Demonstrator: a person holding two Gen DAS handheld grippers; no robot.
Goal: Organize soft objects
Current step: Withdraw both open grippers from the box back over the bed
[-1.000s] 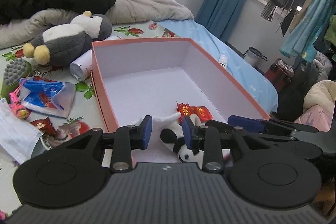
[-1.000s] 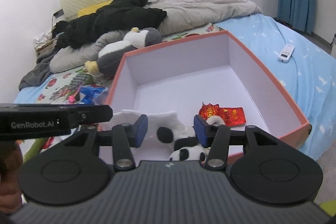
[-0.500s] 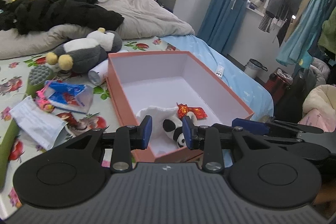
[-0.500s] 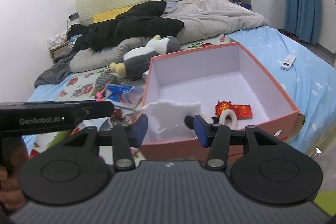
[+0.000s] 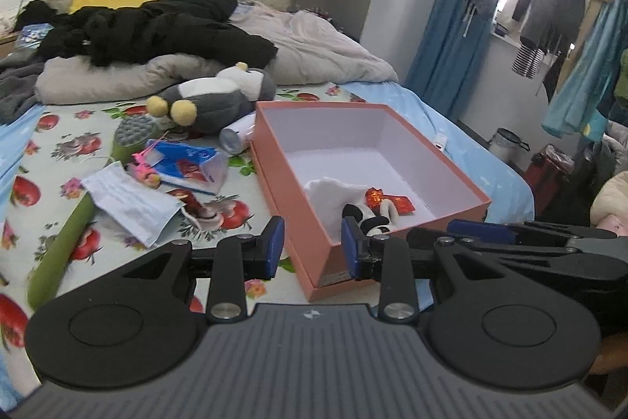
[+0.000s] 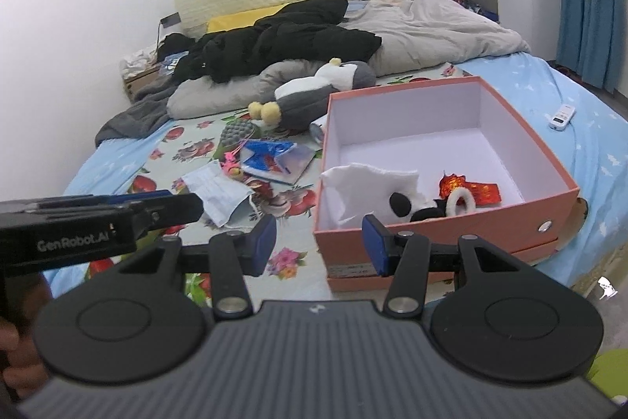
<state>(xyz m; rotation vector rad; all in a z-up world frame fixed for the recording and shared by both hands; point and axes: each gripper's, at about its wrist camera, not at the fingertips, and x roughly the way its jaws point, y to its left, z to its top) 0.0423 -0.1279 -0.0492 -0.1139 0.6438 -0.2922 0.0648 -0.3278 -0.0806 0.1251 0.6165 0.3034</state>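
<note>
While both grippers hang empty with jaws apart, left gripper (image 5: 309, 244) and right gripper (image 6: 318, 244) face the box (image 6: 439, 222), where the panda plush (image 6: 404, 201) lies just ahead.

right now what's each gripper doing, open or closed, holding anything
Left gripper: open, holding nothing, hanging short of the orange box.
Right gripper: open, holding nothing, also short of the box.

a: where's the box (image 6: 439, 230)?
b: on the bed (image 6: 588, 152), panda toy (image 6: 408, 203) in its near corner.
a: and left of it?
b: face mask (image 6: 219, 191); the penguin plush (image 6: 314, 97) lies behind.
</note>
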